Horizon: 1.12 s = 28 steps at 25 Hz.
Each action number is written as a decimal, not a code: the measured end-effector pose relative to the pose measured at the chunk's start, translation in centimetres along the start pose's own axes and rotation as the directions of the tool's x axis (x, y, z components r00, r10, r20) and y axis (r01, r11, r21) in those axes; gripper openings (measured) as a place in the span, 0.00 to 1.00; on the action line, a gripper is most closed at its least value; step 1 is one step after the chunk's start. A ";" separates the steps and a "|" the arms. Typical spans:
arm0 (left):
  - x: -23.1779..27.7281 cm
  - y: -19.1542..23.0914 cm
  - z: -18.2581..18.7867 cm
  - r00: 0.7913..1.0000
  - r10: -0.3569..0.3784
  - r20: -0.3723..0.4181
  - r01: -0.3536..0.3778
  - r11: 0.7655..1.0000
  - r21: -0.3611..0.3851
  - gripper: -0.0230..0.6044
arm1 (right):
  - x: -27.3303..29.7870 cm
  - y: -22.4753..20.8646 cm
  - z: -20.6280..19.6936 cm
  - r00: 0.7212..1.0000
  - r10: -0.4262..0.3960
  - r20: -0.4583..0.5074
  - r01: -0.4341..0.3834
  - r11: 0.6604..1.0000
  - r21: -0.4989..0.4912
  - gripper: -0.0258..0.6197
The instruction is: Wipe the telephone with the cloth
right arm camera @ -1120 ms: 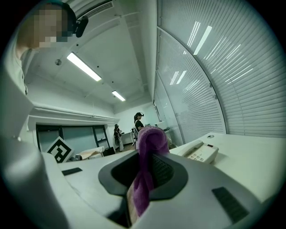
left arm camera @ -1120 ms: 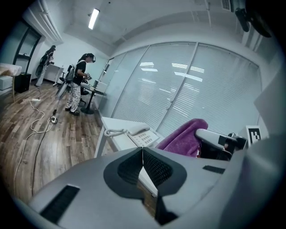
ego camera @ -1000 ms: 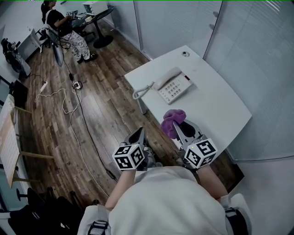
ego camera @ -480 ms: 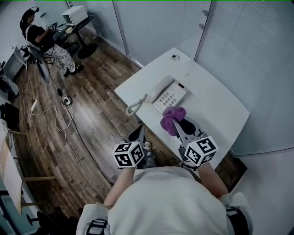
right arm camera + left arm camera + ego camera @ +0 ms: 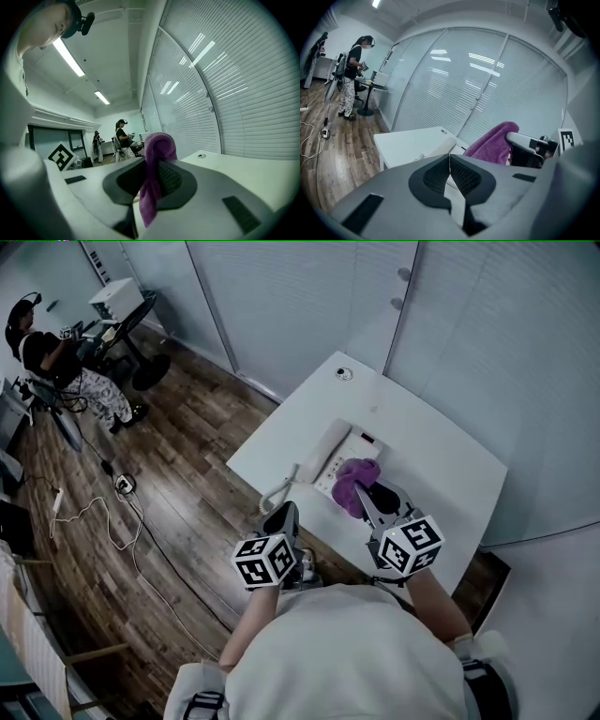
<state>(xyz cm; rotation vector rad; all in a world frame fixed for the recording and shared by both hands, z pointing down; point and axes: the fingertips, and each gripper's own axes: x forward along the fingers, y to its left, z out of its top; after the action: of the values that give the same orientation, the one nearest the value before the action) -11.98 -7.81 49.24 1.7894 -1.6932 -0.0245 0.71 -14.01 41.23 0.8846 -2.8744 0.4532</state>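
Note:
A white telephone with a coiled cord lies near the front left edge of a white table. My right gripper is shut on a purple cloth, which hangs bunched over the phone's near right part. The cloth sticks up between the right jaws in the right gripper view. My left gripper is shut and empty, held off the table's front edge left of the phone. In the left gripper view the handset and the cloth show beyond the closed jaws.
A round cable port sits at the table's far corner. Frosted glass walls stand close behind the table. A person is at a small round table far left, and cables trail over the wood floor.
Both grippers have come closer to the table. The cloth, earlier short of the phone, now hangs over its near right part. The left gripper is near the table's front edge.

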 end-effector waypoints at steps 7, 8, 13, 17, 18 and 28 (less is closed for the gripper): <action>2.9 2.6 1.8 0.998 -0.043 -0.041 0.043 0.999 0.008 0.07 | 3.9 -2.4 -0.1 0.997 -0.082 -0.013 0.082 0.997 -0.012 0.14; 3.3 2.9 1.9 0.998 -0.049 -0.046 0.050 0.999 0.009 0.07 | 4.4 -2.8 -0.1 0.996 -0.092 -0.012 0.091 0.996 -0.015 0.14; 4.9 4.1 2.7 0.993 -0.089 -0.076 0.091 0.996 0.024 0.07 | 6.7 -4.0 1.1 0.990 -0.142 0.012 0.142 0.989 -0.035 0.14; 6.5 4.6 3.3 0.987 -0.120 -0.104 0.125 0.991 0.042 0.07 | 8.5 -5.4 1.7 0.985 -0.169 0.023 0.171 0.984 -0.058 0.14; 6.8 4.7 3.4 0.986 -0.128 -0.110 0.134 0.990 0.050 0.07 | 8.9 -5.7 1.8 0.984 -0.175 0.024 0.176 0.982 -0.063 0.14; 8.7 5.9 4.2 0.974 -0.157 -0.165 0.171 0.982 0.075 0.07 | 12.4 -8.4 2.0 0.975 -0.221 0.025 0.222 0.973 -0.057 0.14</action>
<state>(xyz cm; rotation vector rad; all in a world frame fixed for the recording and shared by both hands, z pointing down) -17.69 -17.04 52.37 1.9392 -1.4520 0.1198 -4.87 -27.86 43.68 1.1873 -2.7443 0.3365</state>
